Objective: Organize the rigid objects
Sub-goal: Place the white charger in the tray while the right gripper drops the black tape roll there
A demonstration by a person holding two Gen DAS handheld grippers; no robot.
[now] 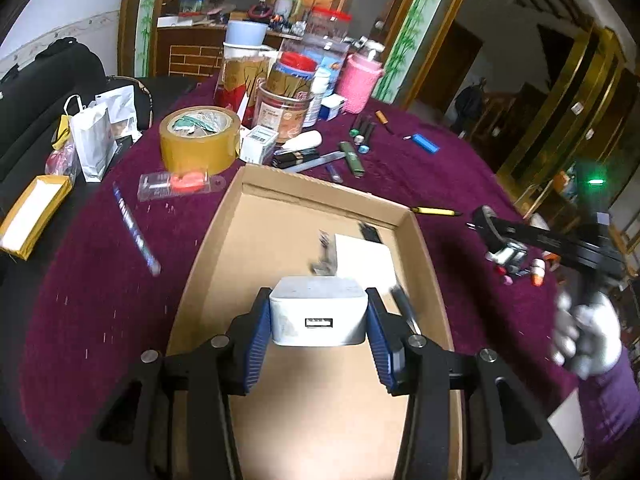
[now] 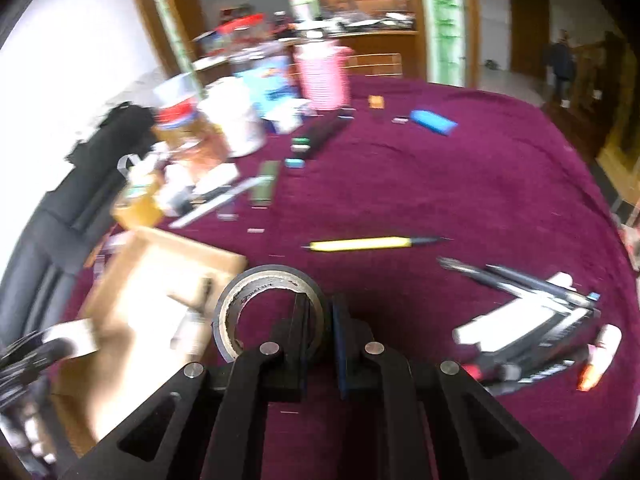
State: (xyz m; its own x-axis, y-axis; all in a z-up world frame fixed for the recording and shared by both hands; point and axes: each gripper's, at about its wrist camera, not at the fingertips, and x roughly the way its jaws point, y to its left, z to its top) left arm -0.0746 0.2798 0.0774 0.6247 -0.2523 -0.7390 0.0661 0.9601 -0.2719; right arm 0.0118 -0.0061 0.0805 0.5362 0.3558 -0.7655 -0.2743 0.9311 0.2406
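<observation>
Charger point(image 1: 319, 312), a white rounded plastic block with a port on its near face, is pinched squarely between the ribbed blue pads of the left gripper point(image 1: 319, 326) at lower centre, above the shallow cardboard tray point(image 1: 280, 188). It should be lowered onto bare cardboard beside the white card point(image 1: 362, 258) before being let go. In the right wrist view, the wall of a dark tape roll point(image 2: 269, 314) is clamped in the right gripper point(image 2: 320, 320), one finger passed through its hole, at lower centre over the plush purple cloth point(image 2: 460, 184). A yellow pen point(image 2: 360, 243) is seen just beyond.
</observation>
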